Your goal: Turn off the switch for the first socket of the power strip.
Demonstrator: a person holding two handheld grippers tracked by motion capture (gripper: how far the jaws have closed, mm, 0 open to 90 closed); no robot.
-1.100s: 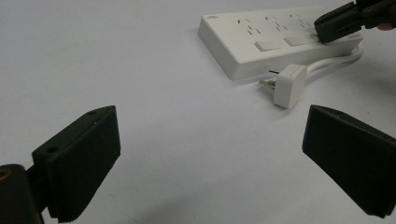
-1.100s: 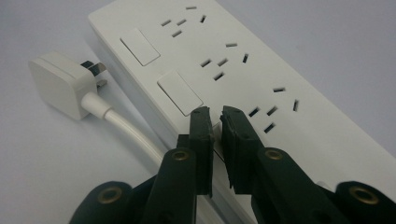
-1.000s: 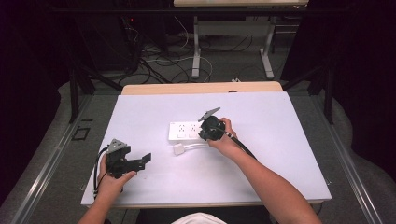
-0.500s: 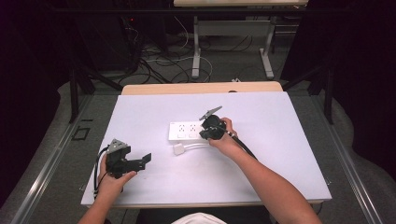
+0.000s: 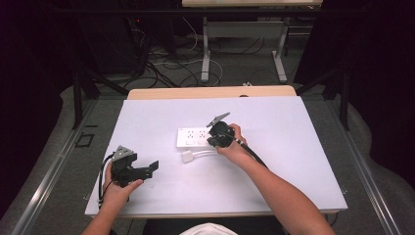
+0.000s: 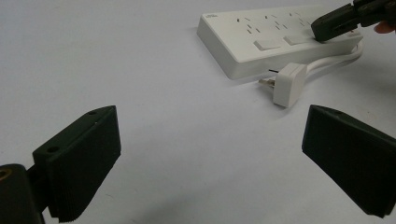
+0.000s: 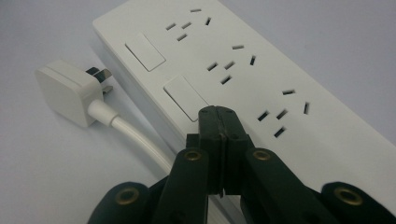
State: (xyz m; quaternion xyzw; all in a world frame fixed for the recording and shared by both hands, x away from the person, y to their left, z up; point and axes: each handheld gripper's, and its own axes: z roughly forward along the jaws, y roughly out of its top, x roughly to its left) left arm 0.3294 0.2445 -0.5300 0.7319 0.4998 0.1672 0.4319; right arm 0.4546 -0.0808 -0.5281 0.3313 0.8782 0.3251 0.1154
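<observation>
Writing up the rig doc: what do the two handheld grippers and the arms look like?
Both the left gripper and right gripper are black, each with two flat ribbed jaws, brass-coloured pivot screws, a grey three-cornered plate on top and a trailing black cable. The forearms are bare, no sleeves or gloves visible.

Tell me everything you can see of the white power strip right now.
The power strip is a long white block, plastic by the look, lying flat on the table. Its top has three socket groups and two flat rocker switches. Nothing is plugged in. Its own white cord runs alongside it, ending in a plug lying loose beside it. The right gripper, fingers closed together, sits over a switch; contact is unclear.
</observation>
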